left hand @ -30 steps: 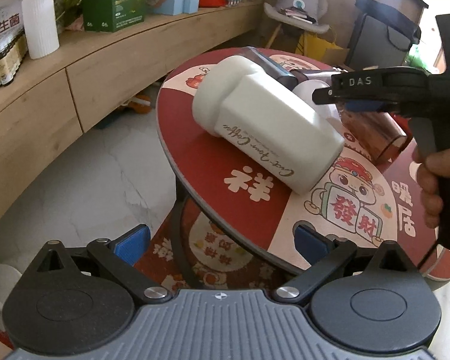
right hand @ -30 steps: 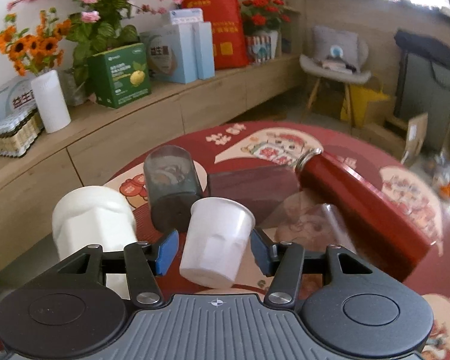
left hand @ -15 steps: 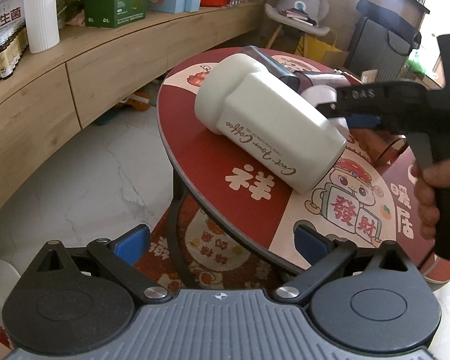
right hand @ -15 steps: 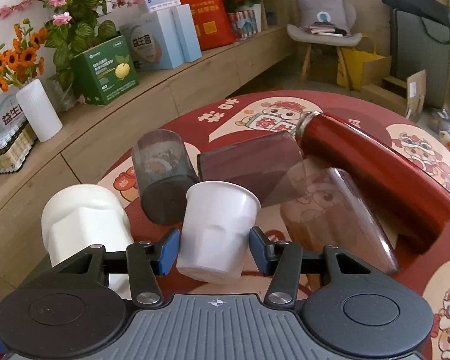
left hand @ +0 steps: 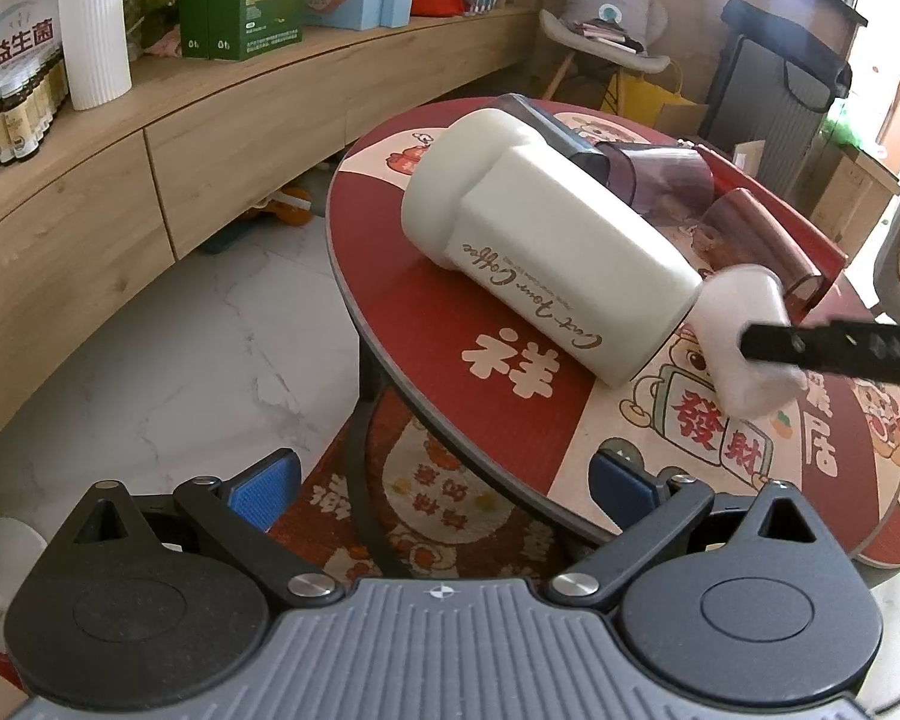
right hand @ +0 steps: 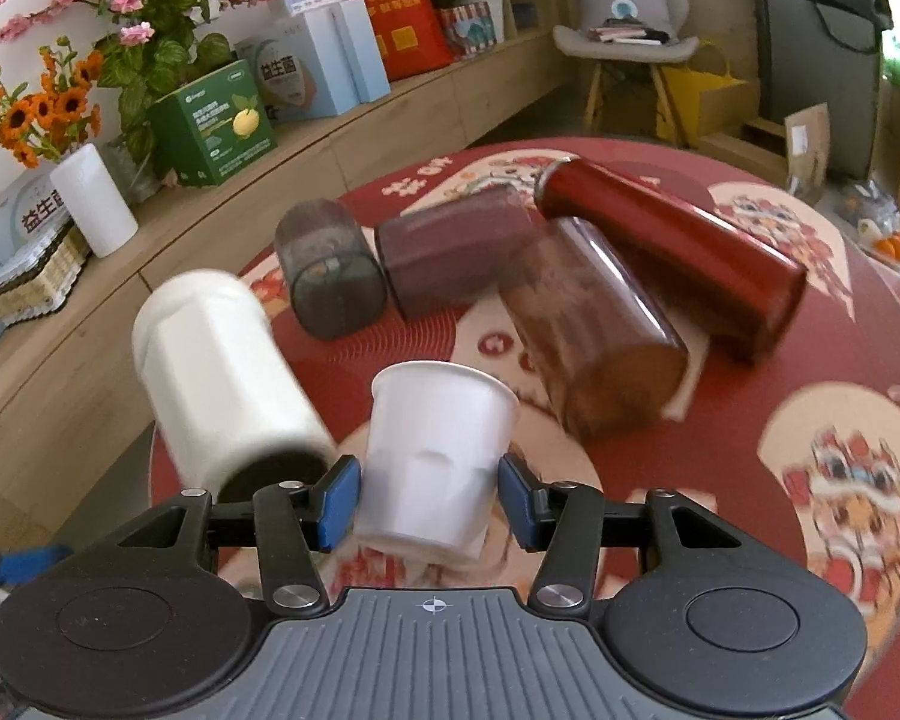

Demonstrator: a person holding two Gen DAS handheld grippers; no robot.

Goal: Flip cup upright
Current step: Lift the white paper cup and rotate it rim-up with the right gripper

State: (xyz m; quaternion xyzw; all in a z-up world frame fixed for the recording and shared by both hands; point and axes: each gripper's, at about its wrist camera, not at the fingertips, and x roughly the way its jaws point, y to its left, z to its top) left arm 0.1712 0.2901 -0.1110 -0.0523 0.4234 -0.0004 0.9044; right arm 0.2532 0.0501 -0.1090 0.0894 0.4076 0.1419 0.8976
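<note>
White paper cup (right hand: pixel 435 462) sits clamped between the right gripper's (right hand: pixel 429 501) jaws.

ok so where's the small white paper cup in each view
Left wrist: small white paper cup at right of centre, blurred, a black gripper finger across it.
Right wrist: low centre, between the right gripper pads.
Shared landmark: the big white coffee tumbler lying beside it.
</note>
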